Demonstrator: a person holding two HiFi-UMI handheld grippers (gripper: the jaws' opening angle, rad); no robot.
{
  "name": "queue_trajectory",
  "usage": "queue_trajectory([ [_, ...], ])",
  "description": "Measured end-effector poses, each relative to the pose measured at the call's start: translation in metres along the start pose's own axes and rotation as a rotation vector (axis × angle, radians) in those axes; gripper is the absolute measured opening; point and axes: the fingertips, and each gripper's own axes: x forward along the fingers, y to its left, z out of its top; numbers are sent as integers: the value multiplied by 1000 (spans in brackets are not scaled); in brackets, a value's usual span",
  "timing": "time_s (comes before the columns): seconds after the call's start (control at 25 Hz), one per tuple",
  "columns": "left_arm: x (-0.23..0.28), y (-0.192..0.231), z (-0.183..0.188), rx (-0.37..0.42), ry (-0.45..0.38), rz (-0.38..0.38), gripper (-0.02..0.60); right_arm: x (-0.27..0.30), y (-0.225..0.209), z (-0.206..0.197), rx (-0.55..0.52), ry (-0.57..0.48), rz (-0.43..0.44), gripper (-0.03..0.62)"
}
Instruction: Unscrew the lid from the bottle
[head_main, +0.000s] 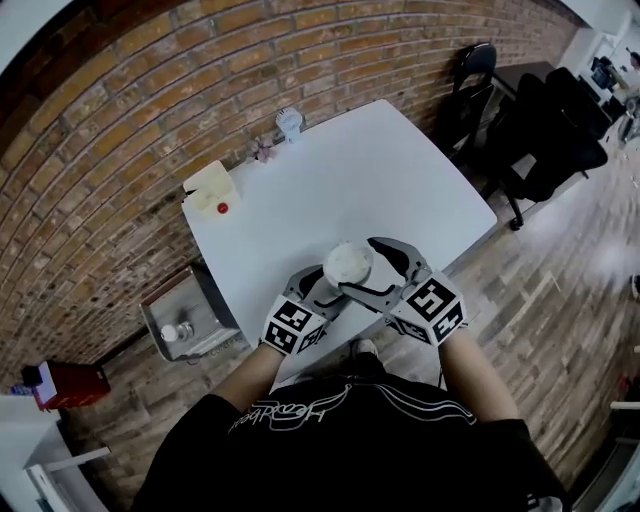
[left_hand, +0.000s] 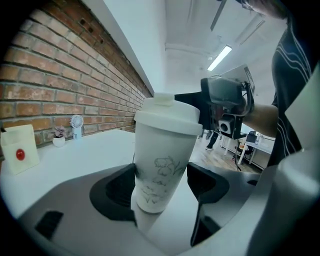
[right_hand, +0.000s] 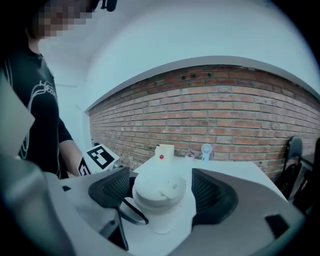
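Head view: near the tabletop's (head_main: 380, 170) front edge, the left gripper (left_hand: 162, 182) squeezes the bottle (left_hand: 159, 155). The right gripper (right_hand: 159, 194) has its 2 jaws wide around the lid (right_hand: 160, 184). It is still on; twisting it off is left.

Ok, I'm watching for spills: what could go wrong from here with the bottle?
The left gripper grips the bottle low on its smooth, tapered body, so a twist at the lid may spin or tip it. The right gripper stands open around the lid, one pad nearer than the other; closing off-centre could shove the bottle or pinch its carry loop.
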Motion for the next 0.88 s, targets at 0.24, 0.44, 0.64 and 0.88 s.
queue_trajectory([
  [0.24,2,-2,-1,7,-7,-13,334,4,5,-15,74,0,-149,382],
  [0.44,2,-1,-1,24,19,-20,333,8,1,-16,65,3,-240,390],
  [0.64,1,-2,2,21,14,-19,331,9,-1,-19,43,17,-274,377],
  [0.88,2,-2,-3,15,29,-33,333,6,-2,-18,31,-6,-183,344],
])
